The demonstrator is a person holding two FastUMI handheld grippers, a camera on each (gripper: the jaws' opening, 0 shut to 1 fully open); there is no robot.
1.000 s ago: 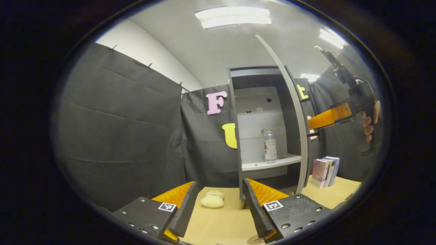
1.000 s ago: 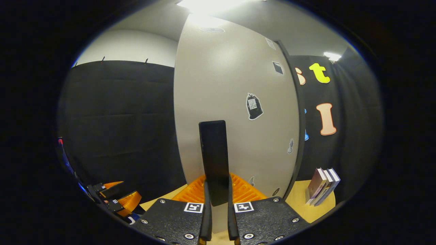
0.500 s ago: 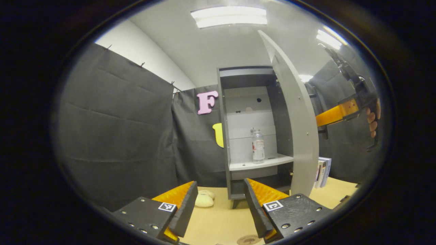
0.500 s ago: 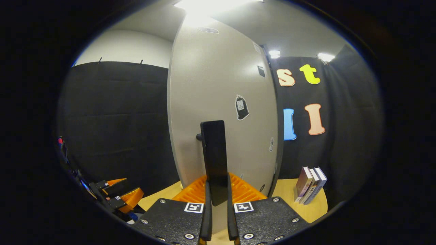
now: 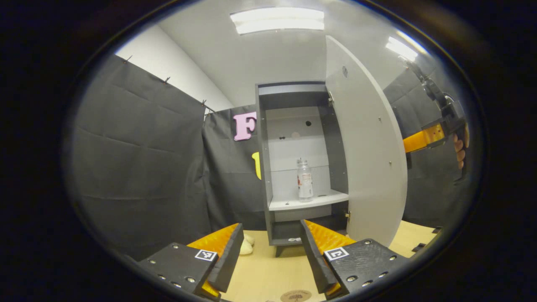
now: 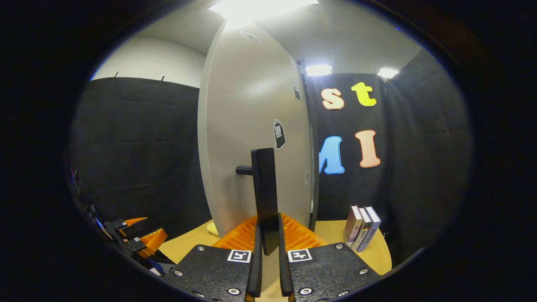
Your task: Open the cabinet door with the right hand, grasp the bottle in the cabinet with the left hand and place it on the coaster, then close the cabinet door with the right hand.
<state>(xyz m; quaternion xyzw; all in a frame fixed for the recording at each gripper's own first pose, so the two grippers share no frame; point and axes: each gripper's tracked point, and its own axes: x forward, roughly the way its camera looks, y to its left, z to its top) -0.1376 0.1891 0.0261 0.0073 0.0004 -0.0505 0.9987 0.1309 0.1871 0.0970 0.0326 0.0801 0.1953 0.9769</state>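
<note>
The grey cabinet (image 5: 262,167) stands with its door (image 5: 371,159) swung wide. A clear bottle (image 5: 305,180) with a label stands upright on the white shelf (image 5: 289,204) inside. My left gripper (image 5: 272,256) is open, low over the table and well short of the cabinet. A round brown coaster (image 5: 296,296) lies on the table just below its fingers. My right gripper (image 6: 268,247) is shut on the black door handle (image 6: 265,184) on the door's outer face (image 6: 247,138). In the left gripper view the right gripper (image 5: 434,135) and a hand (image 5: 459,147) show beyond the door's edge.
A cream soft object (image 5: 246,247) lies on the wooden table (image 5: 264,272) left of the cabinet's foot. Three books (image 6: 361,222) lean upright on the table right of the door. The left gripper (image 6: 140,243) shows low at left in the right gripper view.
The door has swung further open, pulled by my right gripper on its handle. The cabinet and bottle now sit more to the left in the left gripper view.
</note>
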